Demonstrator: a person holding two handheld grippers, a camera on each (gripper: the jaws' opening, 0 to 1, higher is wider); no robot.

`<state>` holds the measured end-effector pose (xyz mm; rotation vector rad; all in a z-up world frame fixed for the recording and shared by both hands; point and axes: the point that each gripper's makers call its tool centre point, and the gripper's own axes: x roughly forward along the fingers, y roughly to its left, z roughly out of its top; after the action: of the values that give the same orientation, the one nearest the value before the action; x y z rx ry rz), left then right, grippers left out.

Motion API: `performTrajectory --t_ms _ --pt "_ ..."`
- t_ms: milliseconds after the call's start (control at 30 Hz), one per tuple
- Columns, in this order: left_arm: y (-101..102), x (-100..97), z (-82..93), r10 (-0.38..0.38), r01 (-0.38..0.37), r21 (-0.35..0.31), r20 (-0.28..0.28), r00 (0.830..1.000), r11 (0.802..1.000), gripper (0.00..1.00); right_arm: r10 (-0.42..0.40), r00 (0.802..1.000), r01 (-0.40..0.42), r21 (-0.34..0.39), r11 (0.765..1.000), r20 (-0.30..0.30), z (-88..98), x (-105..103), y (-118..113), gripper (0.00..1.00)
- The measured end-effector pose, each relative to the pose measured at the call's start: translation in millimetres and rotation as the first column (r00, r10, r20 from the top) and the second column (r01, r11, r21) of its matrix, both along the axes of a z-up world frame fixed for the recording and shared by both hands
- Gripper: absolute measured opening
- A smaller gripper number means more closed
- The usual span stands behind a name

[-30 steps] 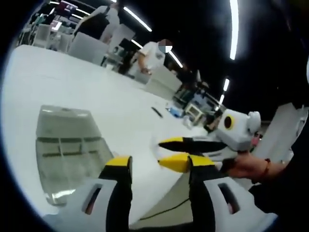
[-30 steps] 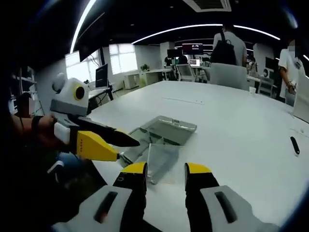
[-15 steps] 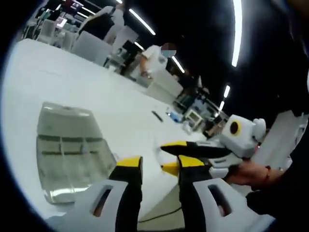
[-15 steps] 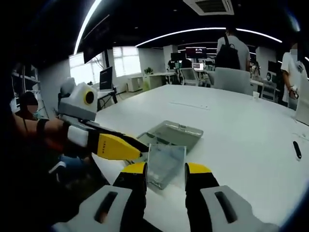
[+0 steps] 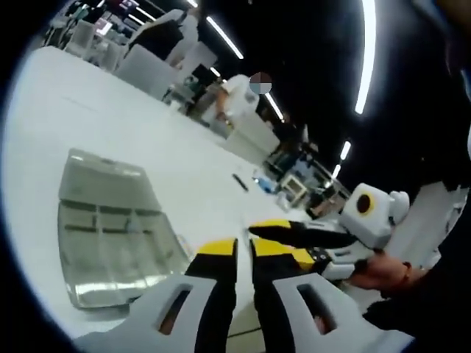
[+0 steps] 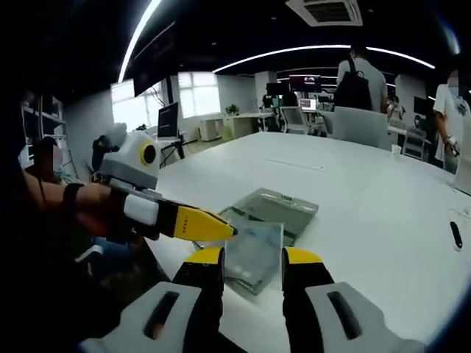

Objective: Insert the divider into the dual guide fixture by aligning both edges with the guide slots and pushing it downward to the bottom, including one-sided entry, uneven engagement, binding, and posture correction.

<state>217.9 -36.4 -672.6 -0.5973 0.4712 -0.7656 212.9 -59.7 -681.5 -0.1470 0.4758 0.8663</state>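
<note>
Clear plastic is forming both task pieces. In the right gripper view the divider (image 6: 254, 246), a see-through sheet, is standing between the jaws of the right tongs (image 6: 252, 259), leaning a little; whether the jaws are pressing on its edges cannot be told, since they are sitting apart with the sheet filling the gap. Just beyond the sheet, the dual guide fixture (image 6: 283, 208), a shallow transparent tray, is lying flat on the white tabletop (image 6: 368, 198), and the sheet's lower edge is overlapping its near end, though contact cannot be judged. The left tongs (image 6: 229, 232) are reaching in from the left of that view, yellow tips drawn together into a point and sitting right at the sheet's left edge; a hand (image 6: 88, 209) with a dark wristband is gripping them.

In the left gripper view the left tongs (image 5: 243, 248) are showing their jaws nearly closed, only a thin slit between them, with nothing visible in it. The fixture (image 5: 110, 235) is lying to the left of them on the tabletop (image 5: 88, 118), its inner ribs showing. The right tongs (image 5: 274, 233) are coming in from the right, just ahead of the left tips. A dark pen-like object (image 6: 457, 234) is lying far off to the right on the tabletop.
</note>
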Motion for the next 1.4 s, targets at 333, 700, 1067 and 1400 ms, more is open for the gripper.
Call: performTrajectory --t_ms 333,700,1067,1400 --pt "-1.3 -4.9 4.4 -0.016 0.016 -0.026 0.005 1.0 1.0 0.0 0.017 1.0 -0.017 0.01 1.0 -0.001 0.2 -1.5 2.2 0.26" --pt "10.4 -2.2 3.6 -0.016 0.013 0.064 0.048 0.999 0.998 0.0 0.017 1.0 -0.017 -0.007 1.0 0.01 3.7 7.8 -6.1 0.23" --pt "9.2 -6.6 2.0 -0.078 0.047 0.221 0.132 0.988 0.974 0.0 0.101 0.995 -0.099 -0.071 0.993 0.022 2.6 9.4 1.8 0.22" --pt "21.8 -6.5 -5.1 -0.108 0.037 0.345 0.189 0.976 0.938 0.0 0.21 0.977 -0.202 -0.159 0.967 0.035 0.4 10.2 12.0 0.21"
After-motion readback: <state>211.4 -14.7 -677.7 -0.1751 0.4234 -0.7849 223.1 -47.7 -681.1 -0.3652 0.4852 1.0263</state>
